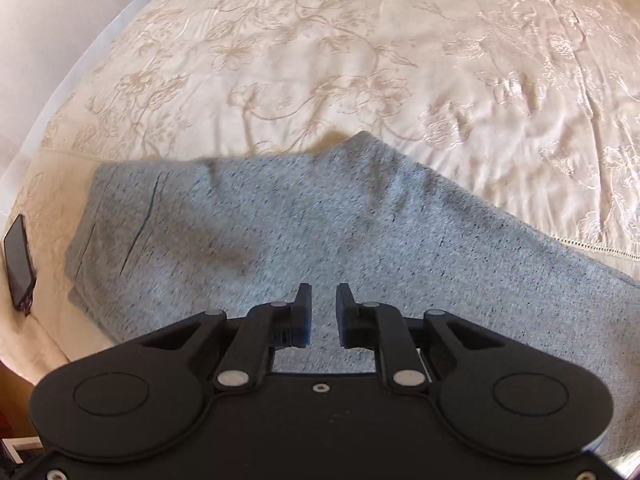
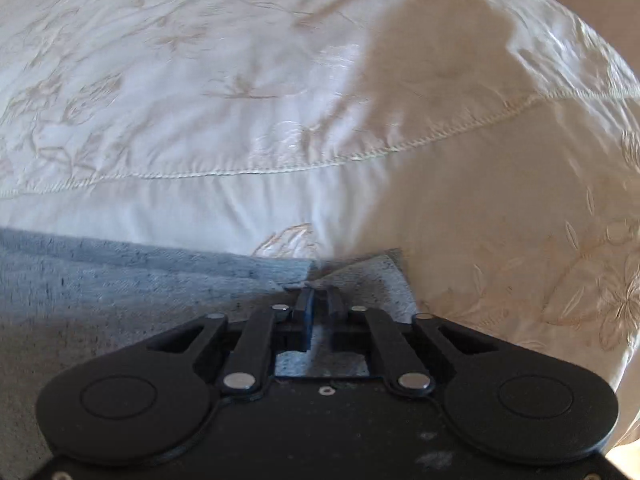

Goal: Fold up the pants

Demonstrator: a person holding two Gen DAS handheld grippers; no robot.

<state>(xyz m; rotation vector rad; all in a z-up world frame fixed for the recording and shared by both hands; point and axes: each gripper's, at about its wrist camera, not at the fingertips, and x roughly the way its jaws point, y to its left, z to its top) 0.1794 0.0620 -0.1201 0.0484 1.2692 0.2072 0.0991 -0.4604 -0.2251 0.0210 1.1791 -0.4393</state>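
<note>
Grey heathered pants (image 1: 280, 232) lie on a cream embroidered bedspread (image 1: 320, 60), waist end to the left with a dark pocket slit, a leg running off to the right. My left gripper (image 1: 323, 300) hovers over the middle of the pants, jaws a little apart and empty. In the right wrist view the pants (image 2: 120, 280) fill the lower left. My right gripper (image 2: 319, 300) is shut on the hem end of the pants leg, with the fabric bunched and lifted between the fingertips.
A black phone (image 1: 18, 264) lies on the bed at the far left, beside the waist end. The bedspread (image 2: 280, 100) has a stitched seam across it and stretches beyond the pants. A white wall or sheet edge (image 1: 48, 20) shows at upper left.
</note>
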